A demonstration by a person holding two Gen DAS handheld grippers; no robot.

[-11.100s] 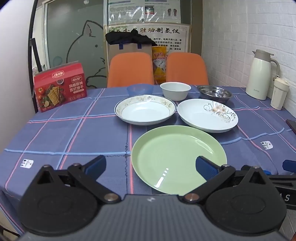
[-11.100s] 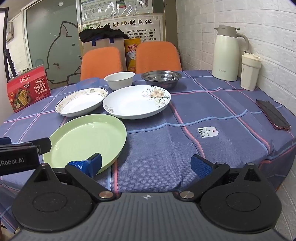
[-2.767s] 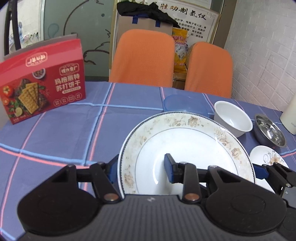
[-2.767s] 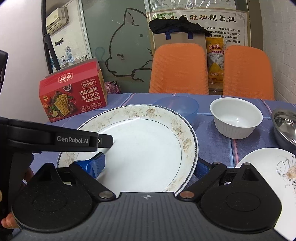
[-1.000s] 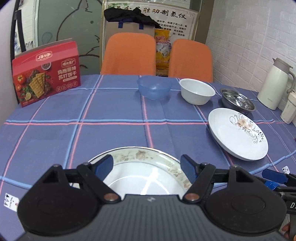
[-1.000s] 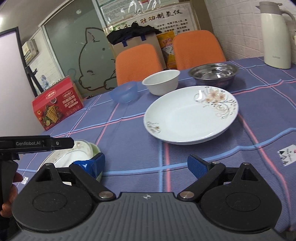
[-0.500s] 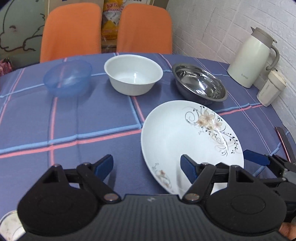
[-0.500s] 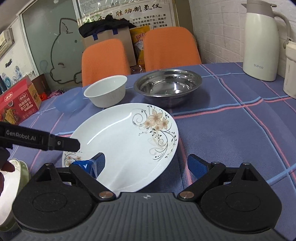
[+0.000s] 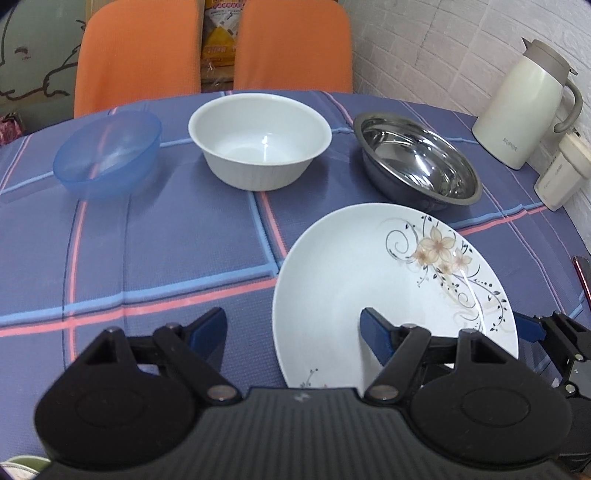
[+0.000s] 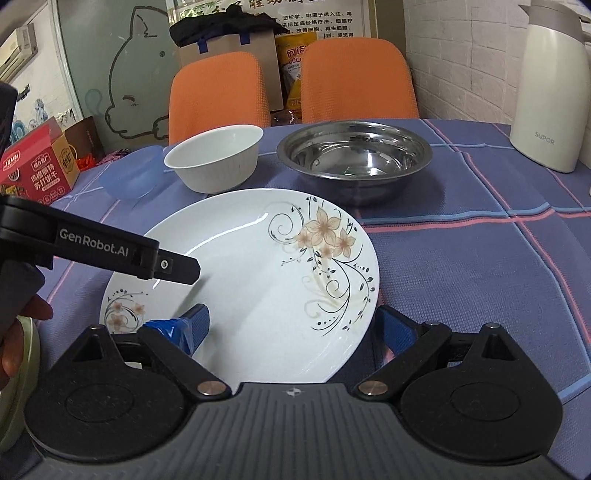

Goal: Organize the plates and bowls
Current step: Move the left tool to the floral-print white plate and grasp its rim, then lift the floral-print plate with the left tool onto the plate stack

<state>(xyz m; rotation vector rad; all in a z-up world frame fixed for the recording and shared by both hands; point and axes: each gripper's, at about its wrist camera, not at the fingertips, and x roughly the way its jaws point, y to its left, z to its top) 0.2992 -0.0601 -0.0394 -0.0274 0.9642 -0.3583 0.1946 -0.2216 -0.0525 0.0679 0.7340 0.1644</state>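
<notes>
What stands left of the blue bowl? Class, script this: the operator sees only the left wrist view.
Observer: A red cracker box stands left of the blue bowl.
Operator: Where is the right gripper?
Observer: It is open at the flowered plate, one finger over the plate, the other beyond its right rim.
Operator: What is behind the chairs?
Observer: A cardboard box with a black cloth on top.
</notes>
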